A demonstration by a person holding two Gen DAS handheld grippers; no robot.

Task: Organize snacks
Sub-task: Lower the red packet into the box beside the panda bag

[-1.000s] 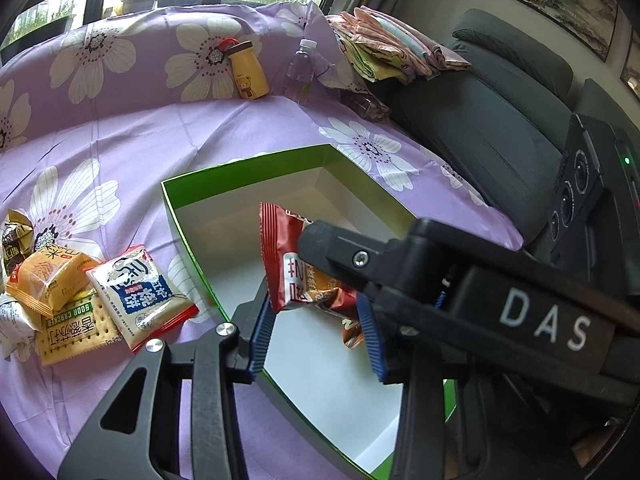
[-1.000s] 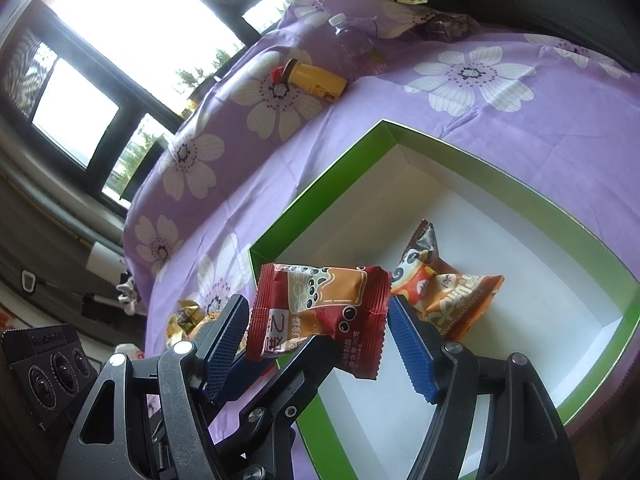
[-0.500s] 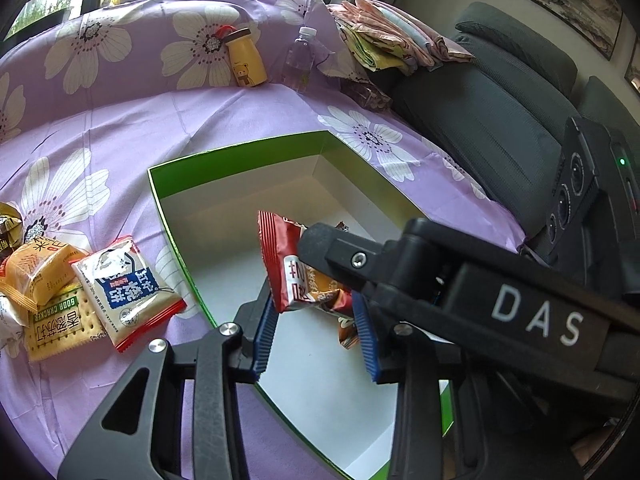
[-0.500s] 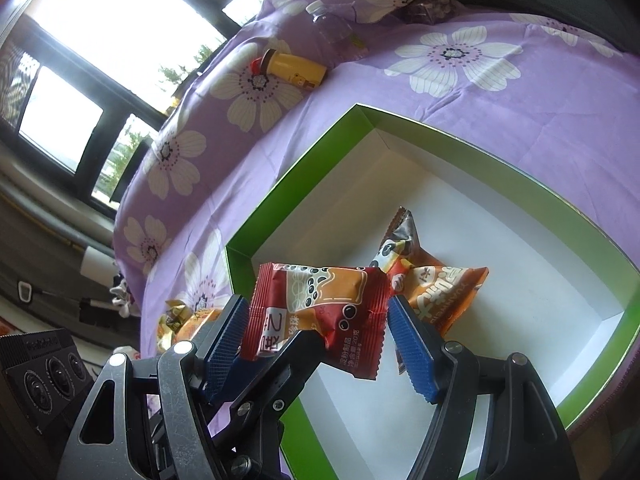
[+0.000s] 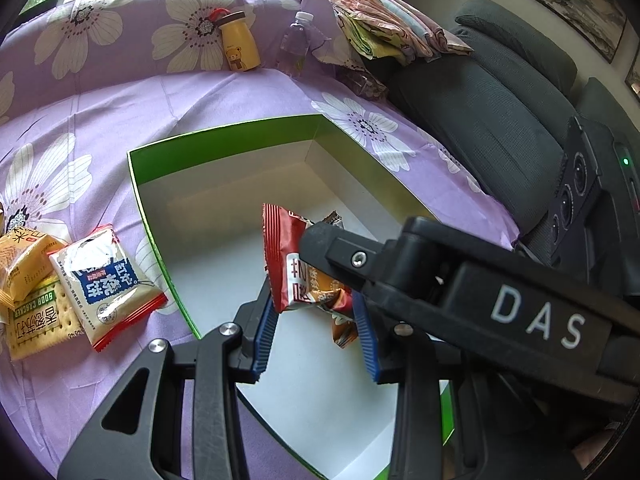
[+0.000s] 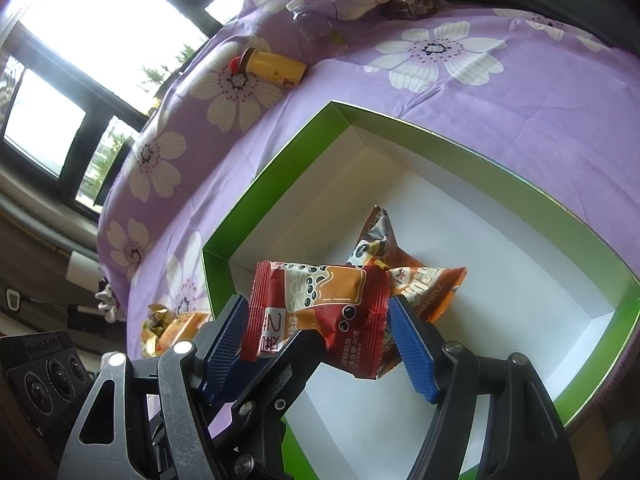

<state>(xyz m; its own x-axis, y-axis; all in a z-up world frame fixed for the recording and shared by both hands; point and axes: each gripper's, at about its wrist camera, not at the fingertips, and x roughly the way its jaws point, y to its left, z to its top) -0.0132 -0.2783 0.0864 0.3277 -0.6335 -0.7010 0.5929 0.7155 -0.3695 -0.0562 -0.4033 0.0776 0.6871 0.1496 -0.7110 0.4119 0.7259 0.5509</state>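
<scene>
A red snack packet (image 5: 286,256) hangs over the white floor of the green box (image 5: 224,132). My left gripper (image 5: 314,300) is shut on it, blue pads pressing its puffy faces. My right gripper (image 6: 316,304) is shut on the same red packet (image 6: 316,304), its pads against the left and right edges. One black finger (image 5: 400,264) of the right gripper crosses the left wrist view. A left-gripper finger (image 6: 288,360) rises under the packet in the right wrist view. An orange panda packet (image 6: 420,280) lies inside the box (image 6: 280,184).
On the purple flowered cloth left of the box lie a white-and-blue packet (image 5: 104,284), a soda cracker pack (image 5: 36,320) and a yellow packet (image 5: 24,264). A yellow bottle (image 5: 238,42), a water bottle (image 5: 294,48), folded cloths (image 5: 384,32) and a grey sofa (image 5: 500,112) stand behind.
Both grippers keep hold of the red packet. The views have tilted slightly, so the box and the orange packet sit a little higher and more to the left in frame.
</scene>
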